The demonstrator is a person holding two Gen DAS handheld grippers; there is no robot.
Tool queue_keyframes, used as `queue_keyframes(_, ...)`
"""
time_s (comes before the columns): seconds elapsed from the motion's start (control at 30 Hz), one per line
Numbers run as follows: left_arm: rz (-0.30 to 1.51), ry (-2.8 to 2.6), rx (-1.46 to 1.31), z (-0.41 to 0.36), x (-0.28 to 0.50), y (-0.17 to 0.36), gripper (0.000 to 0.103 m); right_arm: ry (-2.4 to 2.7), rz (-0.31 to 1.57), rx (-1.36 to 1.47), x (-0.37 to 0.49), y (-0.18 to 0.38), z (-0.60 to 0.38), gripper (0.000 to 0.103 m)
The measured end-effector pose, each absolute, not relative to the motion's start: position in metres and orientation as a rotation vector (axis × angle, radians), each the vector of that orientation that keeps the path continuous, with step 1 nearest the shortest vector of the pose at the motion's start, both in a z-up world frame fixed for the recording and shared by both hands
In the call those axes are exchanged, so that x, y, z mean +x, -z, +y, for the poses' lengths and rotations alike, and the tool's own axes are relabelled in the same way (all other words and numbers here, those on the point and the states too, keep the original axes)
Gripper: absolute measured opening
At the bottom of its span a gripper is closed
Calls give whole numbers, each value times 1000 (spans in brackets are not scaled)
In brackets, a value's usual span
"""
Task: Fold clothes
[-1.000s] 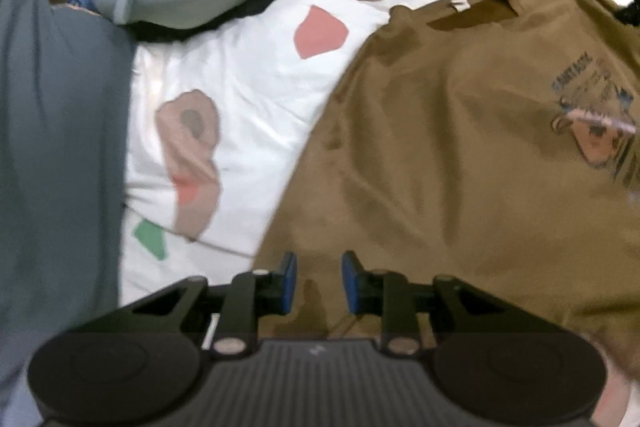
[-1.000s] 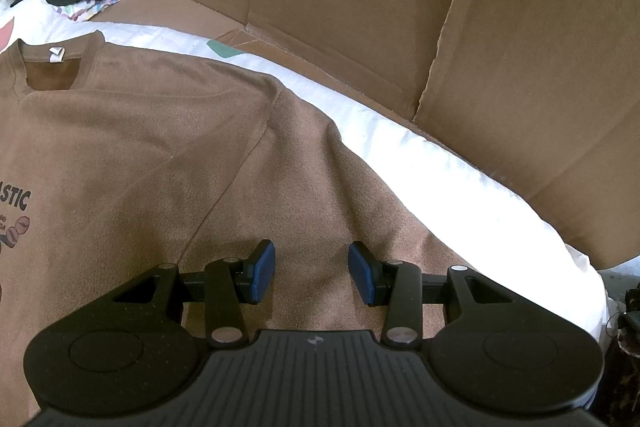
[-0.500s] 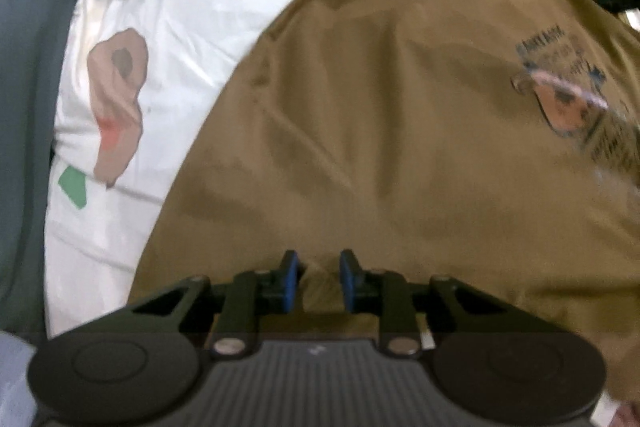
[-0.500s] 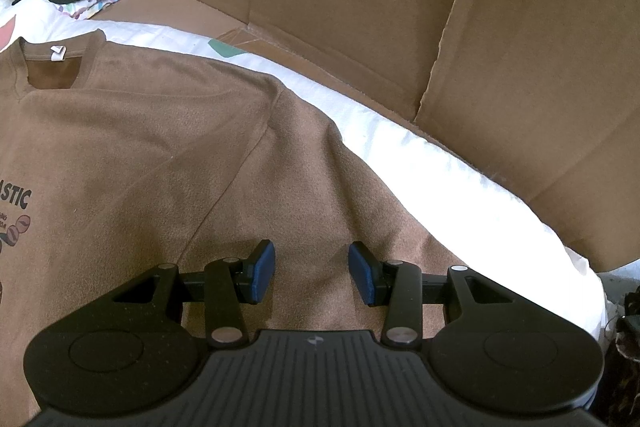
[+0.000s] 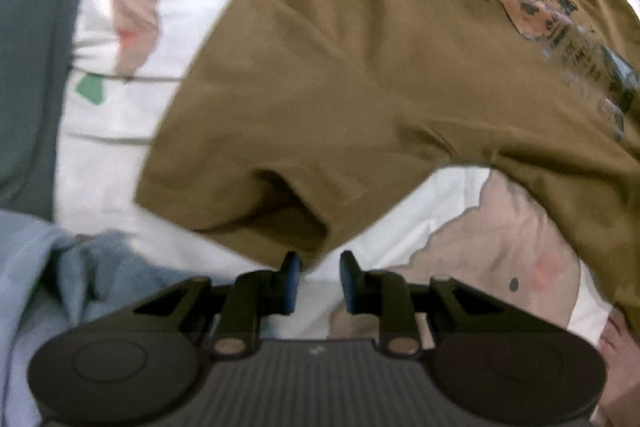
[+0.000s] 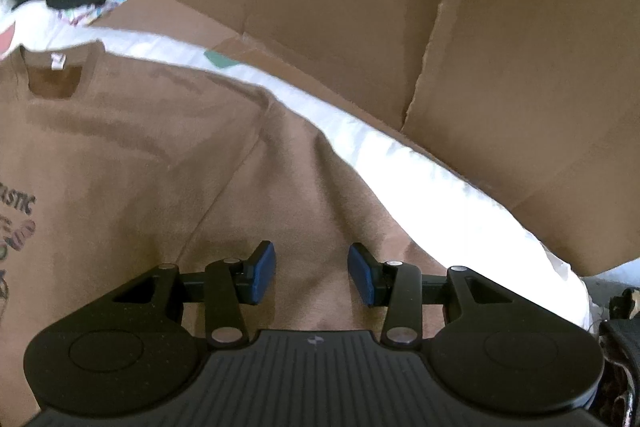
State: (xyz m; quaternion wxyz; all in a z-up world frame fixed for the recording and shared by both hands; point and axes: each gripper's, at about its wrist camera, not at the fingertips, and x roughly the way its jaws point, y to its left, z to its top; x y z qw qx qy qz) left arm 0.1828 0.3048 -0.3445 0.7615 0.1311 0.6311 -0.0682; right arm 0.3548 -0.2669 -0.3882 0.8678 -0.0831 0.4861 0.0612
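Since the frames a second earlier, the left gripper (image 5: 316, 277) had drawn back off the body of the brown T-shirt (image 5: 380, 67) until the shirt's sleeve (image 5: 248, 203) came into view at centre frame, its open cuff just above the fingertips; the view was blurred, which suggested the hand was moving. Its jaws stood a little apart with nothing between them, the sleeve's lower corner just reaching the gap. The right gripper (image 6: 311, 273) had hardly shifted: it hovered over the shirt's other sleeve (image 6: 320, 195) at lower centre of its view, jaws wide apart and empty. The shirt lay spread flat, print side up, on the white patterned bedsheet (image 5: 120, 131), collar toward the top of the frame, cardboard panels (image 6: 360, 7) behind it. I judged that the left tool was lining up on the cuff for a sleeve fold inward, though no fold showed in the cloth.
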Motion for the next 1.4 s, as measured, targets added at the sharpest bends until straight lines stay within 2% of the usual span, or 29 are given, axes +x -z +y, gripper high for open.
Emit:
queue_keyframes(0.27, 1202, 51, 256, 323, 225, 311, 24, -171, 954, -136, 369, 373, -267, 48)
queue_keyframes(0.57, 1052, 9, 243, 321, 302, 321, 24, -236, 892, -152, 400, 362, -249, 48)
queue_keyframes(0.93, 984, -10, 136, 319, 364, 322, 21, -293, 938, -78, 455, 367, -241, 47)
queue_keyframes(1.4, 983, -36, -15, 321, 371, 353, 18, -288, 1013, -24, 480, 384, -247, 44)
